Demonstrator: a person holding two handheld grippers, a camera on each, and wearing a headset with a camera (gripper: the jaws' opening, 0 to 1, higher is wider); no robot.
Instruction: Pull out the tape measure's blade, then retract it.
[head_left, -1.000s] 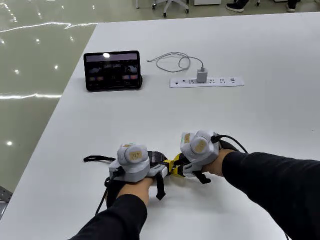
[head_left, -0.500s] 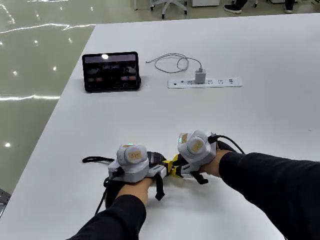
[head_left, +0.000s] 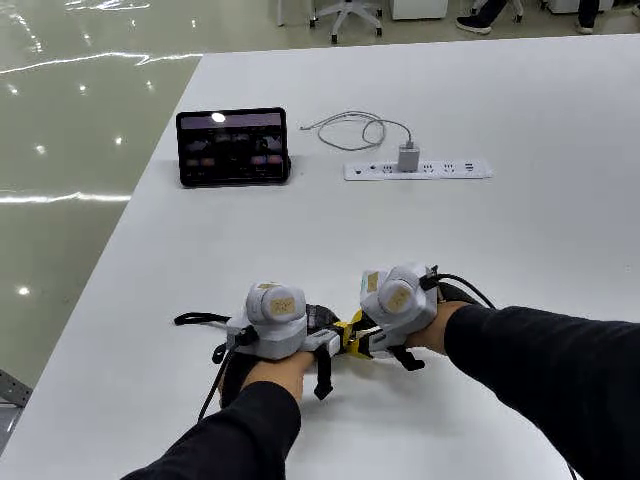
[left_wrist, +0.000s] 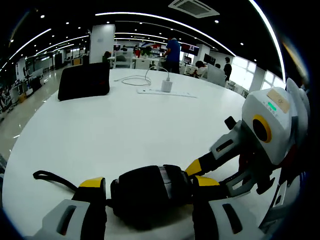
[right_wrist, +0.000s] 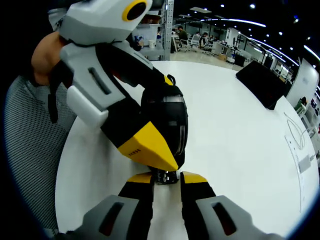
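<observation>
tape measure (left_wrist: 150, 192) | black rounded case | on white table (left_wrist: 125, 115) | strap (left_wrist: 50, 177) trailing

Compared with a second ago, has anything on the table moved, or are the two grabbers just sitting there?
Nothing visibly changed; the picture shifted only because the camera moved. The left gripper still clamps the black tape measure, the right gripper still pinches its blade tip, and no blade is drawn out yet. The tablet and power strip stayed put.

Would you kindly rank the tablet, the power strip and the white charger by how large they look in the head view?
Tablet, clearly largest by area.
Power strip, longer but far thinner.
White charger, smallest, plugged into the strip.
All lie about equally far away.
</observation>
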